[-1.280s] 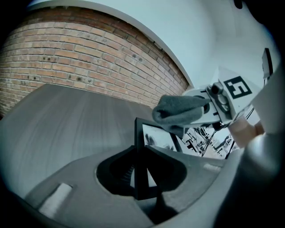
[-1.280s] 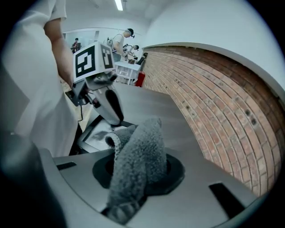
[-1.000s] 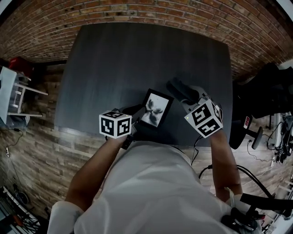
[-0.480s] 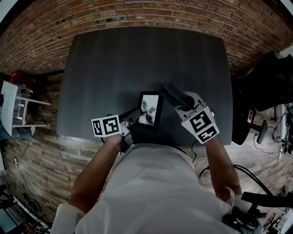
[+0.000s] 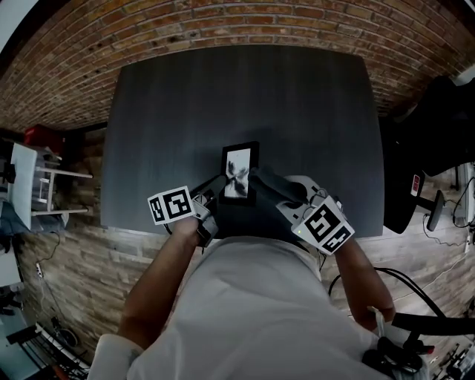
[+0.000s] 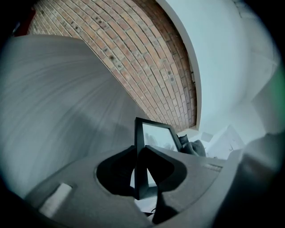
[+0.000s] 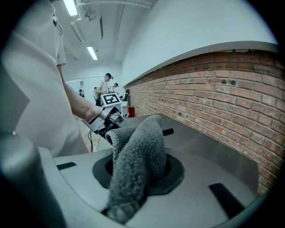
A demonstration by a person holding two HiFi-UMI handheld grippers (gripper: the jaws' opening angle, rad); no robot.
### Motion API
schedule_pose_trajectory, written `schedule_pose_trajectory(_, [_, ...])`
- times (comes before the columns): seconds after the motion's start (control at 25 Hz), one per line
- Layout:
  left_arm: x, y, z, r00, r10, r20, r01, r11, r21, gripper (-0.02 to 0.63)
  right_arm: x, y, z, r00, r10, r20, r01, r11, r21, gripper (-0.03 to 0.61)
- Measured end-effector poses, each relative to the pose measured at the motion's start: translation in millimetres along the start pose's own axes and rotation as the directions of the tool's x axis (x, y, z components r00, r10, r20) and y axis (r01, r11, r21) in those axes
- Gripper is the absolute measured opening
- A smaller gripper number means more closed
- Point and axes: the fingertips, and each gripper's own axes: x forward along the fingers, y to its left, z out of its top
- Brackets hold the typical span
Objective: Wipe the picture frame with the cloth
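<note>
Grey cloth (image 7: 133,151) is clamped between the closed jaws of the right claw (image 7: 139,171). Its free end bunches just beside the lower right corner of the black picture frame (image 5: 239,171). The left claw (image 6: 141,156) grips the frame's left edge, holding it over the near part of the dark bench (image 5: 185,111).

Black picture frame (image 5: 239,172), grey cloth (image 7: 136,160), dark grey table (image 5: 223,96), red brick wall (image 5: 223,22)
</note>
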Motion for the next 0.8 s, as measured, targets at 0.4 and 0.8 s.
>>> schedule_pose_trajectory(0.4, [6,5,24,0.994,0.041,0.097,-0.031,0.995,-0.099,0.075,-17,21,3,0.995,0.048,0.083,-0.047,0.999,-0.015,0.084])
schedule_pose_trajectory(0.8, [15,-19,23,0.992,-0.011,0.124,0.03,0.989,-0.146,0.075,3,37,-11,0.994,0.102,0.032,-0.095,0.981,-0.168,0.084])
